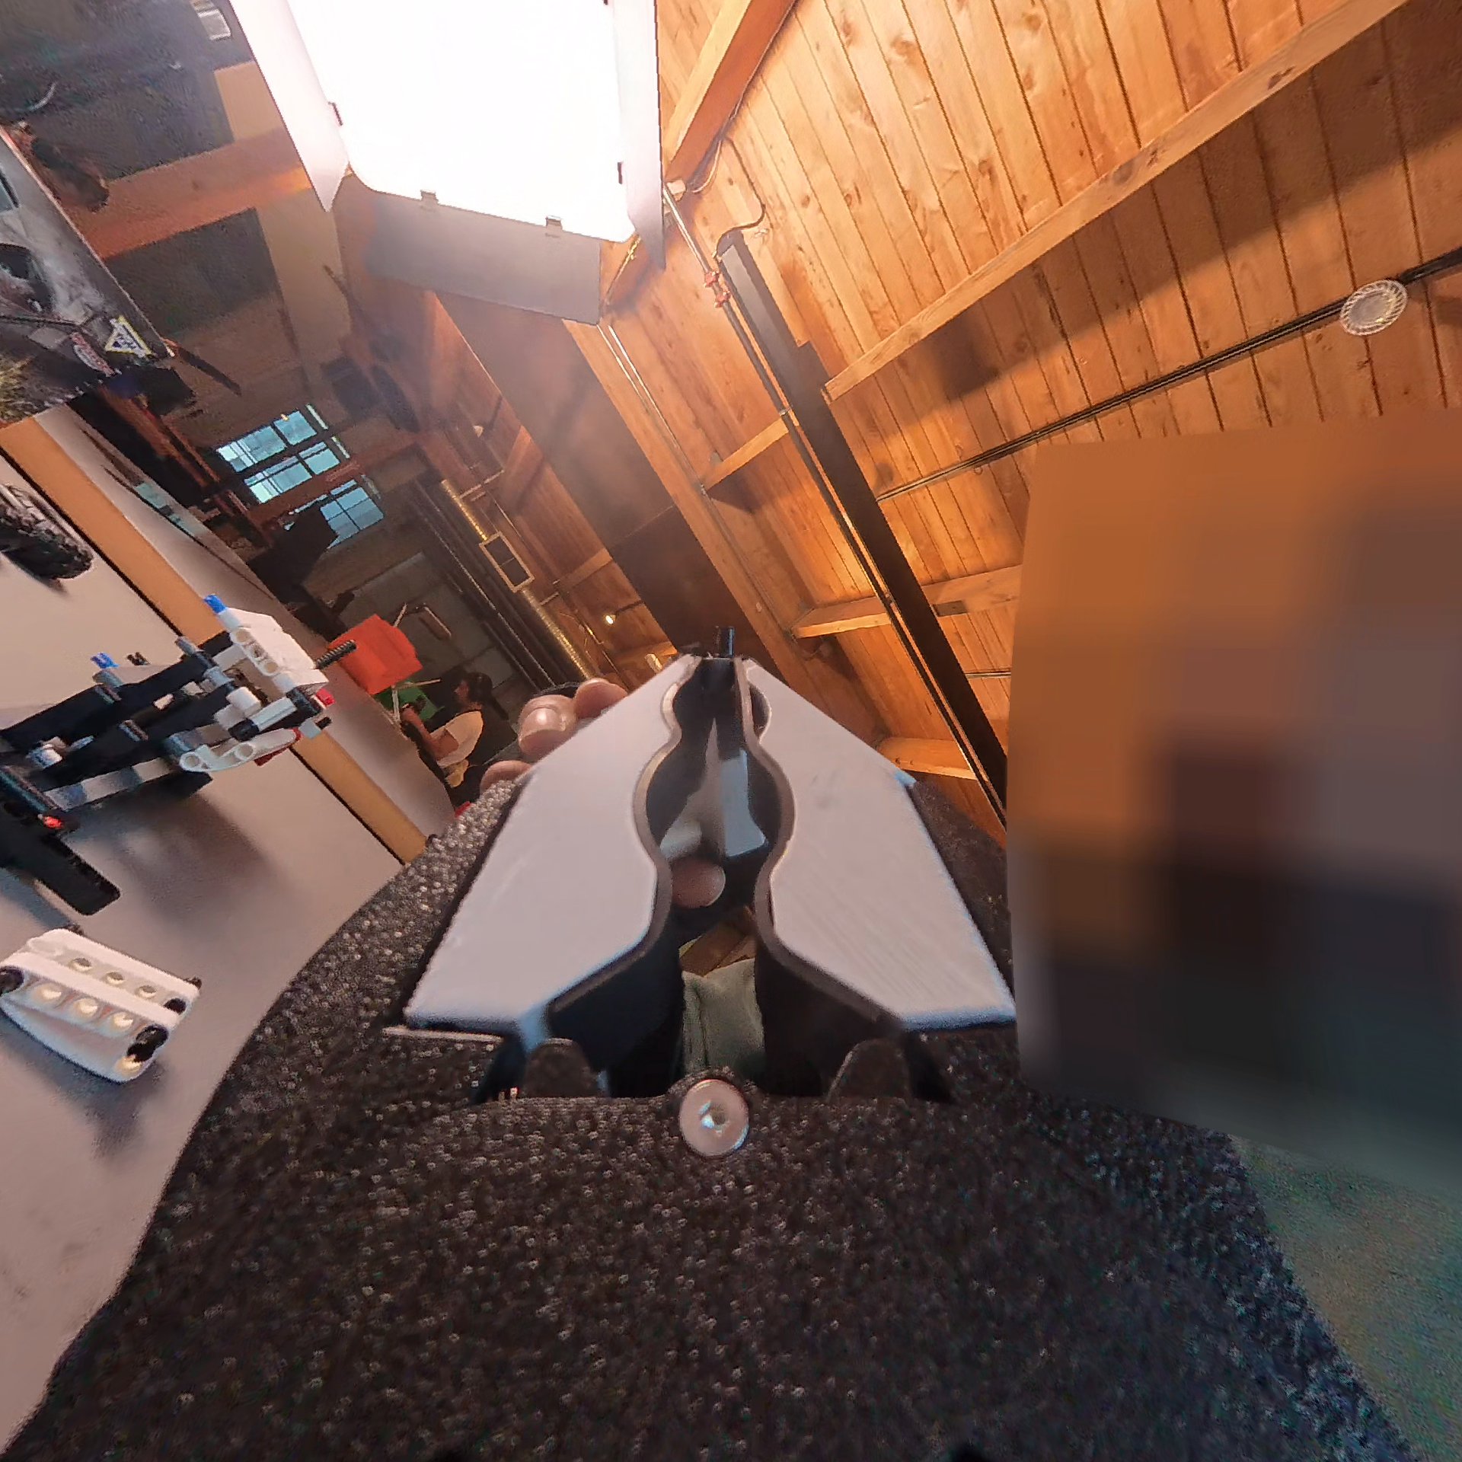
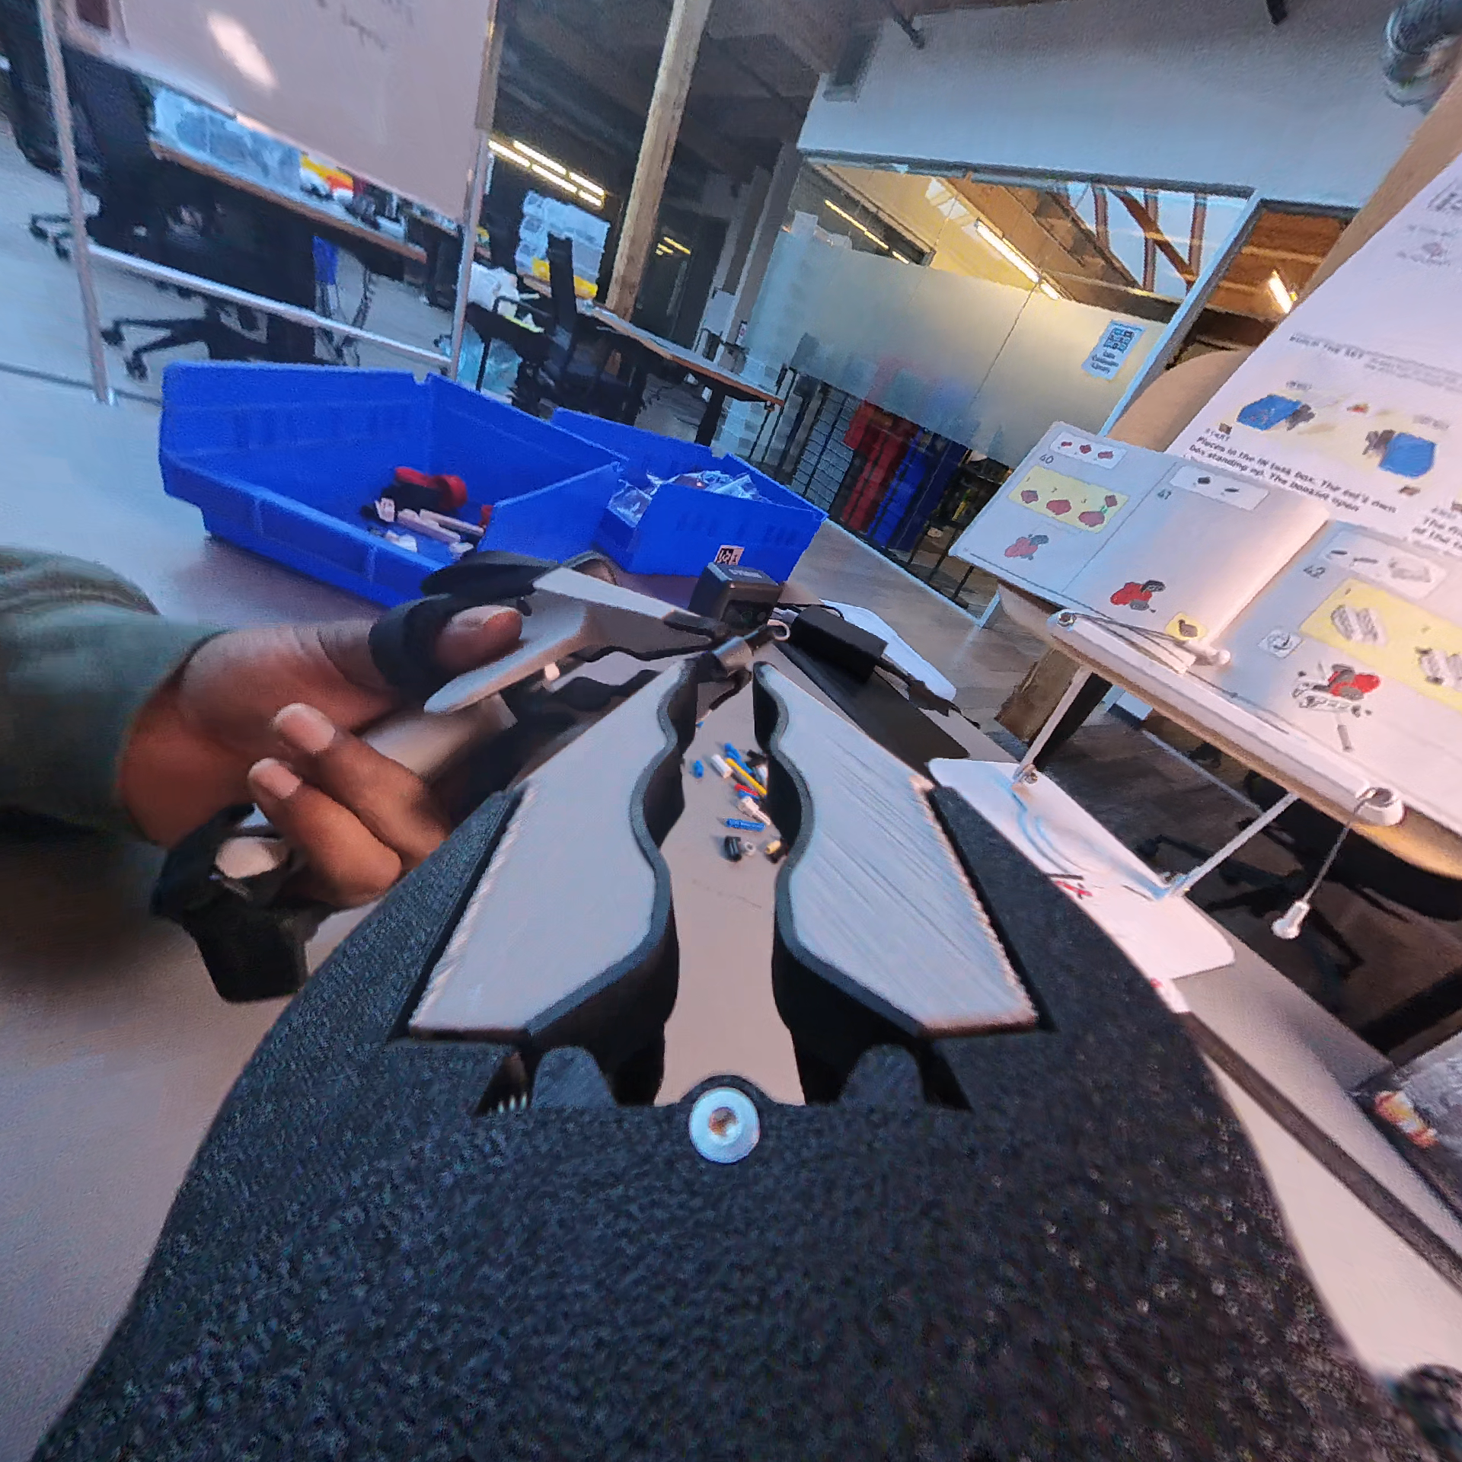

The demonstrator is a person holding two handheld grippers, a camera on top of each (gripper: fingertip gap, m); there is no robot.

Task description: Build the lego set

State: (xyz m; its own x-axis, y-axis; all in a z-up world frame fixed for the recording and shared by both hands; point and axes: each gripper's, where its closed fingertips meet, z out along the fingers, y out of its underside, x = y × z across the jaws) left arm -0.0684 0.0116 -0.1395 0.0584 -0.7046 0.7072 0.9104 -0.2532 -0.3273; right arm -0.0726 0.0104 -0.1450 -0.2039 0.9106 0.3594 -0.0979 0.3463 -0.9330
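Lego pieces lie in several places; one partly built black-and-white model (image 1: 158, 720) stands on the dark table (image 1: 237, 886) at the left of the left wrist view, and one loose white panel with holes (image 1: 95, 1005) lies on the table nearer the camera, well apart from the model; one black tyre (image 1: 39, 538) shows at the far left edge. Left gripper (image 1: 718, 657) is tilted up toward the wooden ceiling, its tips pinched together on a small dark piece (image 1: 724, 637), too small to identify; the other gripper's fingers show through the gap, with fingertips of a hand (image 1: 554, 720) beside them. Right gripper (image 2: 720, 668) points over the table with its tips a narrow way apart and nothing between them; through the gap a scatter of small blue, yellow, red, white and black pins (image 2: 744, 799) lies on the table, too small to count. Two blue bins (image 2: 380, 467) sit side by side beyond; the nearer holds red and white parts. One open instruction booklet (image 2: 1234, 585) rests on a white stand at the right. One hand (image 2: 316, 736) grips the left tool.
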